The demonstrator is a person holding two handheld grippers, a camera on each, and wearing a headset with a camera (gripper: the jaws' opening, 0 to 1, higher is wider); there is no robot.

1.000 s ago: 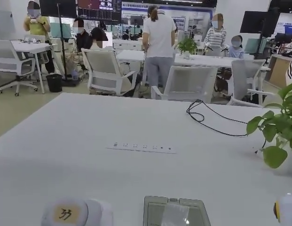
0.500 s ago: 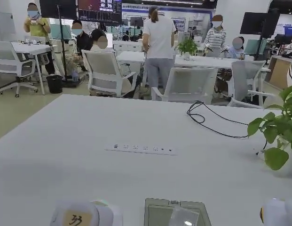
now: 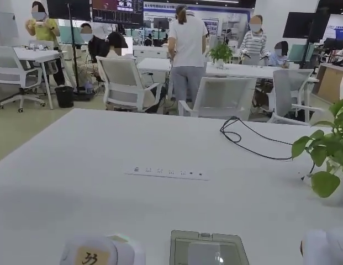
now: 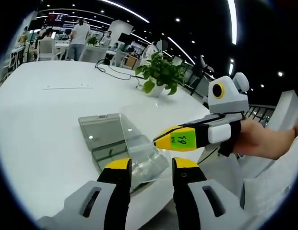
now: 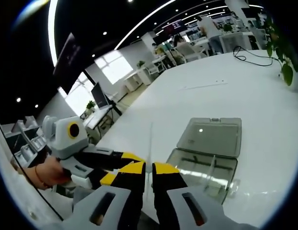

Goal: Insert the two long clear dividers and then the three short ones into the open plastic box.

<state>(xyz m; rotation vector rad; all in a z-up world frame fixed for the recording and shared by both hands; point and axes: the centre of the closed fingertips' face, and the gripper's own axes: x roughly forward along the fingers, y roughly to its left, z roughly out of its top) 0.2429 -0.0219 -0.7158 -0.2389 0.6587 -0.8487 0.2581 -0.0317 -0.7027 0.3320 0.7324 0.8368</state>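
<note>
The open plastic box (image 4: 139, 160) lies near the table's front edge, its smoky lid (image 4: 98, 127) folded back flat; the lid (image 3: 209, 248) also shows at the bottom of the head view. My right gripper (image 5: 149, 168) is shut on a clear divider (image 5: 150, 143), seen edge-on, held upright over the near side of the box (image 5: 201, 170). In the left gripper view the right gripper (image 4: 175, 140) reaches in from the right with the clear divider (image 4: 139, 129) above the box base. My left gripper (image 4: 151, 165) is open at the box's near edge, nothing between its jaws.
A potted green plant (image 3: 326, 157) stands at the table's right side, with a black cable (image 3: 254, 141) looped behind it. A flush power strip (image 3: 168, 173) sits mid-table. Chairs (image 3: 222, 99) and several people stand beyond the far edge.
The left gripper's top has shifted right along the bottom of the head view, and the right gripper's top has moved left. The clear divider's glint over the lid has sunk lower.
</note>
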